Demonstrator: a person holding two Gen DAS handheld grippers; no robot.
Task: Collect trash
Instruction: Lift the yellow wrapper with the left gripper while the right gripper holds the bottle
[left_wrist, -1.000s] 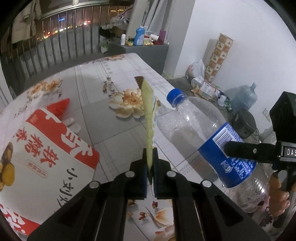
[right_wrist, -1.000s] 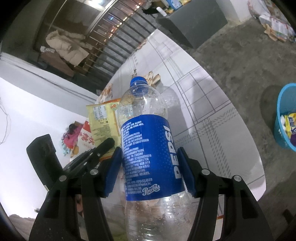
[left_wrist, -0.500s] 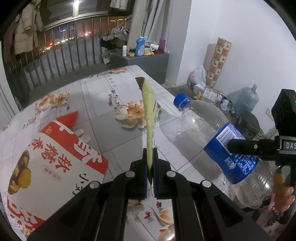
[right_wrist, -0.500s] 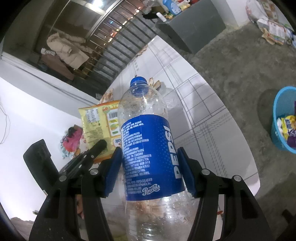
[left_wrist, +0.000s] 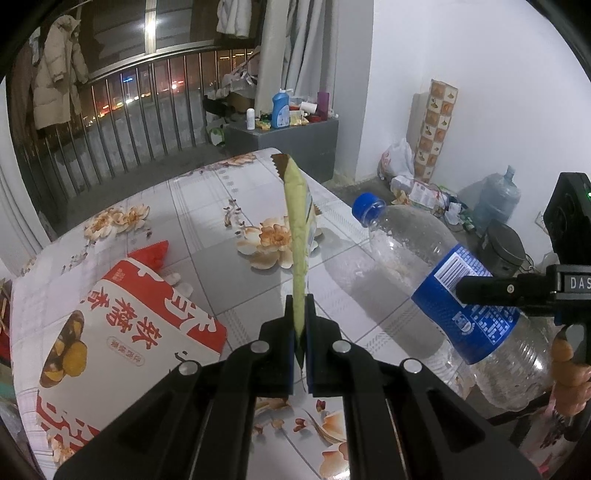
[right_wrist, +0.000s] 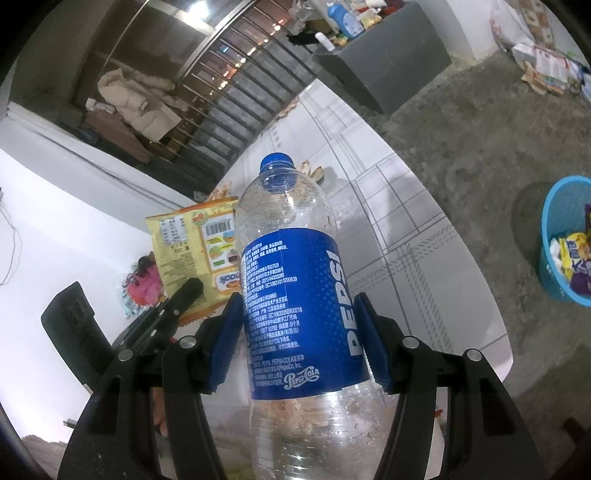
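Note:
My left gripper (left_wrist: 300, 325) is shut on a flat yellow-green snack wrapper (left_wrist: 297, 229), held edge-on above the floral table (left_wrist: 207, 206). From the right wrist view the same yellow wrapper (right_wrist: 192, 251) shows its printed back beside the left gripper's fingers (right_wrist: 184, 295). My right gripper (right_wrist: 299, 332) is shut on a large empty Pepsi bottle (right_wrist: 295, 280) with a blue cap, its blue pads pressing the label on both sides. The bottle (left_wrist: 443, 280) hangs to the right of the wrapper in the left wrist view.
A big red-and-white snack bag (left_wrist: 110, 332) lies on the table at the left. A blue waste basket (right_wrist: 565, 243) with wrappers inside stands on the concrete floor right of the table. A grey cabinet (left_wrist: 280, 140), a railing and floor clutter lie beyond.
The left gripper has risen with the wrapper, so the table and red bag look farther below. The right gripper and bottle have hardly moved.

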